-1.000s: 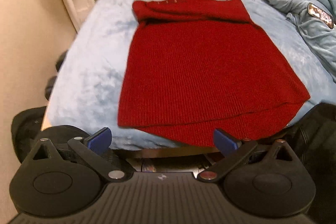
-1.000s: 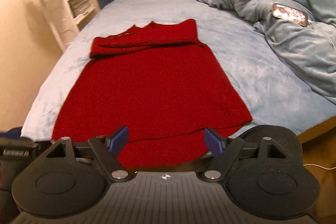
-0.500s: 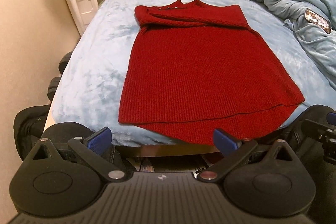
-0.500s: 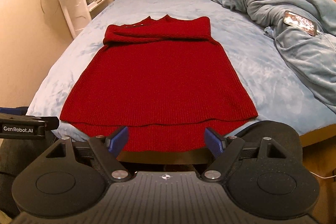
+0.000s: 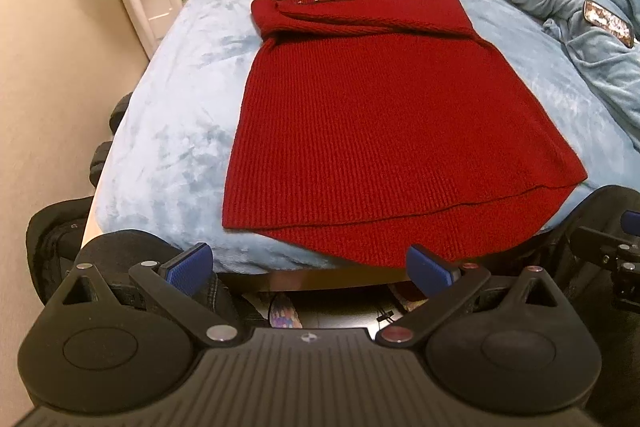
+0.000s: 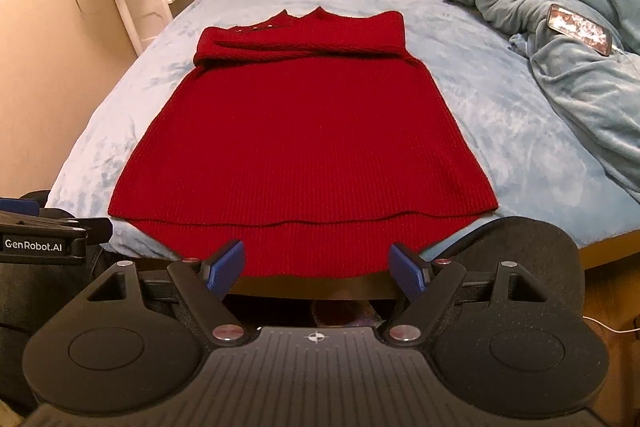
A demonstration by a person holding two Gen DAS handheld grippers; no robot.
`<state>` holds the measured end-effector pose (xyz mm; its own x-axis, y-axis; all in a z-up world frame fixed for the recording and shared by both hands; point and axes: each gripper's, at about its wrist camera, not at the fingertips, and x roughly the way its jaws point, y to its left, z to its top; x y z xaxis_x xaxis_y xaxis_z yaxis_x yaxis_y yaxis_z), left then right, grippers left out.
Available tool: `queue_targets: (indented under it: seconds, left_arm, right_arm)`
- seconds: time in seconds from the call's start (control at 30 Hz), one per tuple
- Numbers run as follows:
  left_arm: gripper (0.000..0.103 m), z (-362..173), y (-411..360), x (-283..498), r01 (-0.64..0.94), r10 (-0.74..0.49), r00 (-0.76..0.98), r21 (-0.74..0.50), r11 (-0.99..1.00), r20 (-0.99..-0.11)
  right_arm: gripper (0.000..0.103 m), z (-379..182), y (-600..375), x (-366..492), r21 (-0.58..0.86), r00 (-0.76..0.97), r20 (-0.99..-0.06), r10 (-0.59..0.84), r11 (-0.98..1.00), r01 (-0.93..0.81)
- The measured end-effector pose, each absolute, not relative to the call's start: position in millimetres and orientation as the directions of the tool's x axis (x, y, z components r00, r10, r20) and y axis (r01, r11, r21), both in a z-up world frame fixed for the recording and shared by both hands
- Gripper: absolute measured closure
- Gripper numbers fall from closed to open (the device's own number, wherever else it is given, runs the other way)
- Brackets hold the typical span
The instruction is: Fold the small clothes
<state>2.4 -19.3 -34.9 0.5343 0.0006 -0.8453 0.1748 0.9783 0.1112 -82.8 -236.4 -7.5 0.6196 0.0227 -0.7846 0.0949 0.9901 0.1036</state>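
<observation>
I hold my left gripper (image 5: 310,269) and my right gripper (image 6: 318,271) off the foot of the bed (image 6: 500,115), both with their blue pads spread wide apart and nothing between them. The red knit sweater (image 6: 304,147) lies flat on the pale blue bed cover, neckline at the far end, hem toward me and hanging a little over the near edge. Its sleeves look folded across the chest in a band near the collar, though from this low angle I cannot be sure how neatly they lie. So I judge the step in hand to be the lengthwise fold: take the hem and carry it up to the shoulders. To do it well I would bring each gripper to its own hem corner, left on the left corner and right on the right, and pinch both layers of knit together, since the front hem sits shorter than the back one and a shallow bite could catch only the back layer. I would lift the two corners evenly and move them forward at the same pace, so the fold line stays square across the body, then lay the hem down just short of the collar. The rumpled blanket (image 6: 560,7) with a phone (image 6: 580,27) on it lies well off to the right, out of the way.
</observation>
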Motion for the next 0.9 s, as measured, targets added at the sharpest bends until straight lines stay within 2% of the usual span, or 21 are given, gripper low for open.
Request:
queue_targets:
  seconds: [0.9]
  left_arm:
    - [0.0, -54.1, -29.5, 16.7, 0.199, 0.02, 0.474, 0.129, 0.972, -0.88]
  right_arm:
    - [0.023, -22.3, -240.2, -67.8, 0.132, 0.564, -0.825, 0.041, 0.984, 0.121]
